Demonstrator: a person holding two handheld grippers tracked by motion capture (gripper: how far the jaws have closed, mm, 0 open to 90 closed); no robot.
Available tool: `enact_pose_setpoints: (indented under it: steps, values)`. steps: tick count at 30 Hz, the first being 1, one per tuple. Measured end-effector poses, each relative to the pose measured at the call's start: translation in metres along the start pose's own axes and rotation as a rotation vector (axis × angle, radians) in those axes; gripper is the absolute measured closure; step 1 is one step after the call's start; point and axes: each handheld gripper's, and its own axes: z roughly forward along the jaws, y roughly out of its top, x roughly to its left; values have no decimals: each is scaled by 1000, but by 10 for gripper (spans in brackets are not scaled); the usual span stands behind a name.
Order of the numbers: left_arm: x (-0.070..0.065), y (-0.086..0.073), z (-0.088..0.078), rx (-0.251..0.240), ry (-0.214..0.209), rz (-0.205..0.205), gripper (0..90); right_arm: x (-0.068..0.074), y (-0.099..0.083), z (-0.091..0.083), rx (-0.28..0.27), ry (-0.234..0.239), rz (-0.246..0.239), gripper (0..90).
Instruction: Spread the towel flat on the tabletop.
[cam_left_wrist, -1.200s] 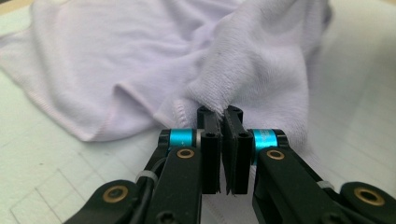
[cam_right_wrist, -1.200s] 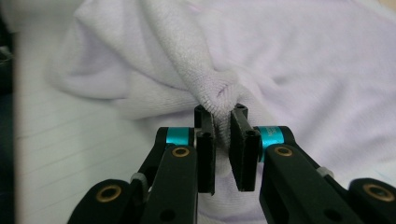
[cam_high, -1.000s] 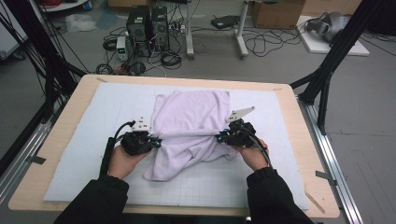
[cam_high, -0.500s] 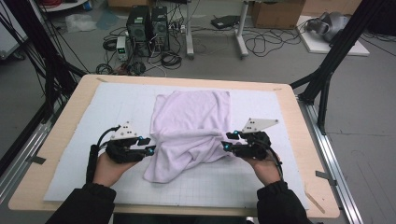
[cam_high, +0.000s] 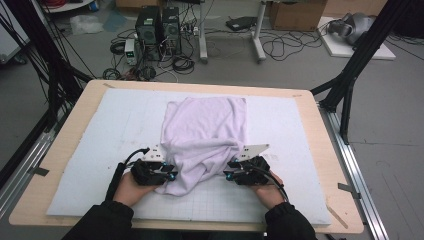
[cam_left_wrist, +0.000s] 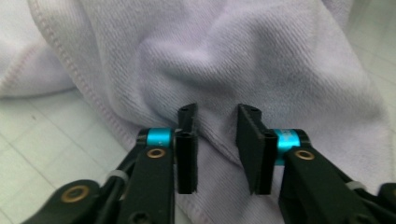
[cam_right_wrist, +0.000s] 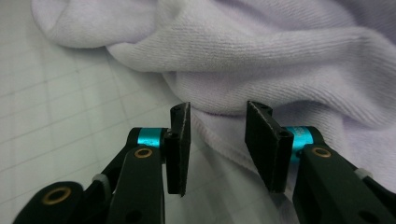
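At the near edge of the desk (cam_high: 320, 150), my left gripper (cam_high: 172, 176) and right gripper (cam_high: 226, 175) flank the bunched near end of a lavender towel (cam_high: 205, 135). My left jaws, just closing, stand narrowly apart over a fold and hem running between them; my right jaws, also just closing, gape over the towel's edge, pads clear of it. Beyond both jaws the towel stretches away across the white gridded mat (cam_high: 100, 125).
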Motion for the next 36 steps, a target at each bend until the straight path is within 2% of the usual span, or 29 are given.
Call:
enact_pose_setpoints:
  steps: [2, 3, 4, 5, 9, 10, 11, 12, 14, 15, 16, 18, 20, 21, 23, 24, 26, 27, 28, 29, 30, 31, 32, 33, 34, 35, 36]
  values:
    - [1, -1, -1, -5, -3, -10, 821, 2, 1, 12, 40, 0, -9, 668]
    - [1, -1, -1, -5, -3, -10, 838, 4, 1, 12, 33, -7, -16, 713]
    - [1, -1, -1, -3, -4, -8, 838, 4, 1, 12, 33, -7, -16, 713]
    - [0, -1, -1, -5, -1, -7, 859, 4, 1, 12, 38, -2, -19, 830]
    - [0, -1, -6, -2, -7, -12, 873, 2, 1, 8, 45, 49, -15, 863]
    - [0, -1, -9, -7, -7, -16, 873, 2, 1, 8, 45, 49, -15, 863]
    - [0, -1, -17, -28, -8, -20, 874, 3, 1, 0, 28, 61, -21, 865]
    - [0, -1, -17, -28, -8, -20, 874, 4, 1, -6, 15, 66, -24, 865]
    - [-2, 0, -27, -49, -2, -22, 874, 6, 2, -12, 3, 67, -30, 866]
    - [-4, 1, -37, -82, 2, -33, 875, 8, 2, -24, -22, 77, -35, 866]
    - [-4, 1, -37, -82, 2, -33, 875, 8, 2, -24, -22, 77, -35, 866]
    - [-6, 2, -48, -98, 8, -23, 875, 14, 2, -42, -45, 74, -49, 867]
    - [-9, 2, -58, -118, 18, -22, 876, 16, 2, -49, -52, 77, -53, 867]
    - [-10, 2, -62, -126, 18, -27, 876, 20, 1, -61, -61, 72, -63, 868]
    - [-12, 2, -70, -137, 27, -17, 876, 22, 0, -75, -76, 80, -61, 867]
    - [-13, 3, -74, -144, 30, -17, 876, 22, 0, -75, -76, 80, -61, 867]
    - [-13, 4, -79, -158, 27, -24, 876, 24, 2, -95, -98, 68, -70, 867]
    - [-13, 5, -82, -165, 31, -20, 876, 24, 2, -95, -98, 68, -70, 867]
    - [-13, 6, -84, -171, 41, -19, 876, 23, 3, -107, -110, 50, -72, 867]
    - [-11, 7, -84, -177, 48, -25, 876, 23, 3, -107, -110, 50, -72, 867]
    - [-9, 8, -84, -180, 53, -31, 876, 20, 4, -111, -111, 41, -70, 867]
    - [-6, 9, -82, -178, 66, -34, 876, 10, 5, -115, -88, 8, -63, 867]
    - [-3, 9, -79, -179, 74, -47, 876, 10, 5, -115, -88, 8, -63, 867]
    - [0, 10, -74, -176, 79, -58, 876, 3, 5, -115, -75, -10, -48, 867]
    - [8, 9, -62, -156, 98, -76, 876, -15, 4, -107, -40, -47, -26, 866]
    - [8, 9, -62, -156, 98, -76, 876, -15, 4, -107, -40, -47, -26, 866]
    - [12, 8, -55, -145, 102, -89, 876, -33, 1, -94, -22, -54, 30, 865]
